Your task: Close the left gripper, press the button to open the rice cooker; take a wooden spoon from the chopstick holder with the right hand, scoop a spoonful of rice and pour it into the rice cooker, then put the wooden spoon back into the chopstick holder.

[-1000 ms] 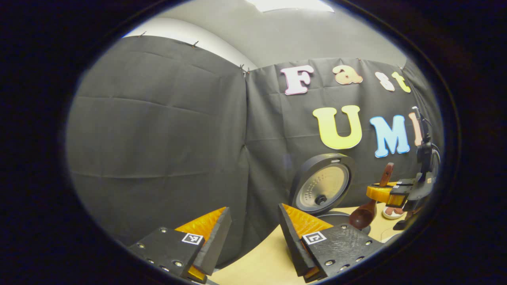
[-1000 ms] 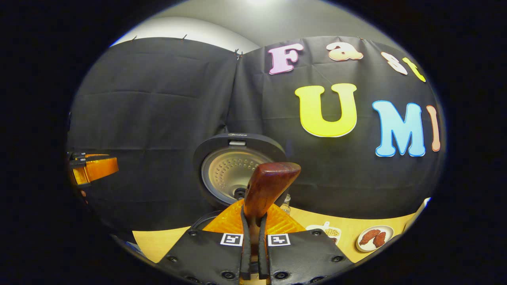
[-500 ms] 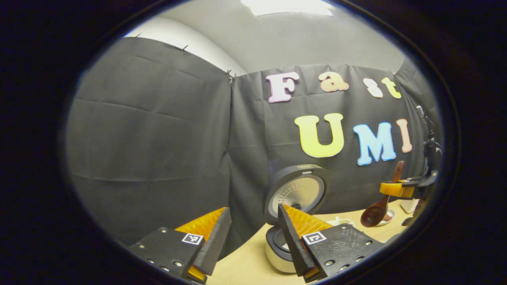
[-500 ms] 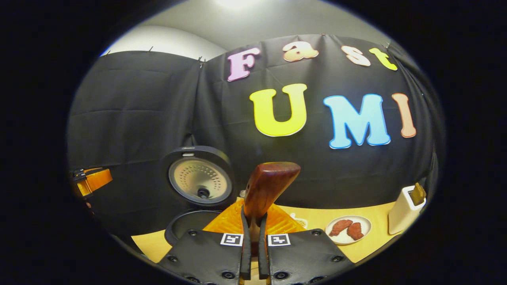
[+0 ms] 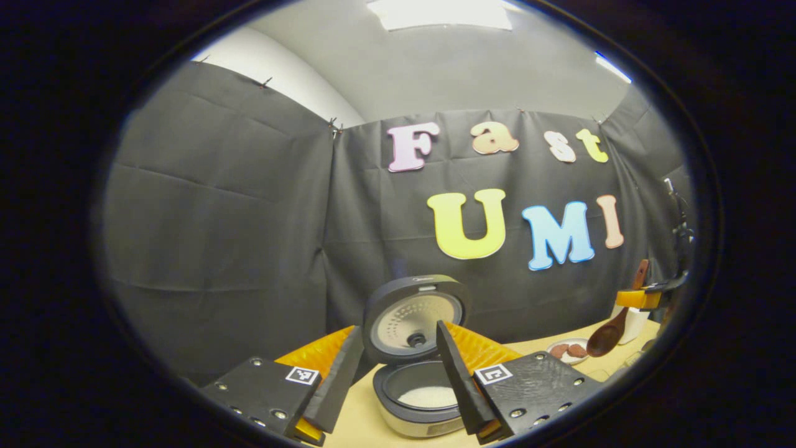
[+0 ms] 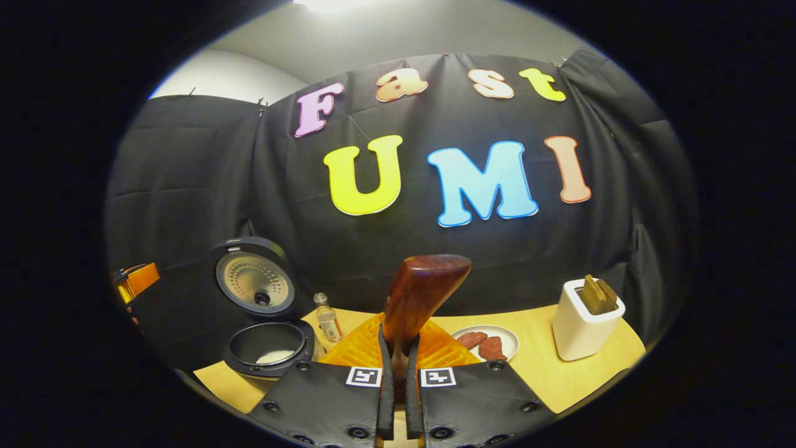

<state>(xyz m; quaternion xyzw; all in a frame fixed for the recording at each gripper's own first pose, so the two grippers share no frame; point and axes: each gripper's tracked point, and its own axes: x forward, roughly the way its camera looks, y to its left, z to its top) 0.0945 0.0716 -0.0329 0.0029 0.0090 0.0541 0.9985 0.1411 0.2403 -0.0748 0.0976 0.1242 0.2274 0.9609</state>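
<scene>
left gripper (image 5: 398,367): jaws spread wide, pinching nothing. straight ahead between them, rice cooker (image 5: 418,398) on the table (image 5: 360,423), lid (image 5: 415,317) standing upright, white rice (image 5: 428,396) lying in the pot. far off to the right of the jaws, other gripper, seen from the side, holding the wooden spoon (image 5: 606,336) with the bowl hanging down and the handle up; just behind it, white chopstick holder (image 5: 635,323); nearer in, small plate (image 5: 567,350) with brown pieces.

right gripper (image 6: 398,373): jaws pressed together on the wooden spoon (image 6: 418,298), handle rising upright from between the fingers. ahead and left of the jaws, rice cooker (image 6: 268,345), open, lid (image 6: 254,279) tipped back, a little rice (image 6: 272,356) inside. just beside it toward the jaws, small bottle (image 6: 327,318). directly ahead past the jaws, plate (image 6: 509,339) with brown pieces. ahead and right, chopstick holder (image 6: 583,322) standing apart on the table (image 6: 547,379), a wooden utensil end (image 6: 597,295) poking out of the top. at the far left edge, part of the left gripper.
</scene>
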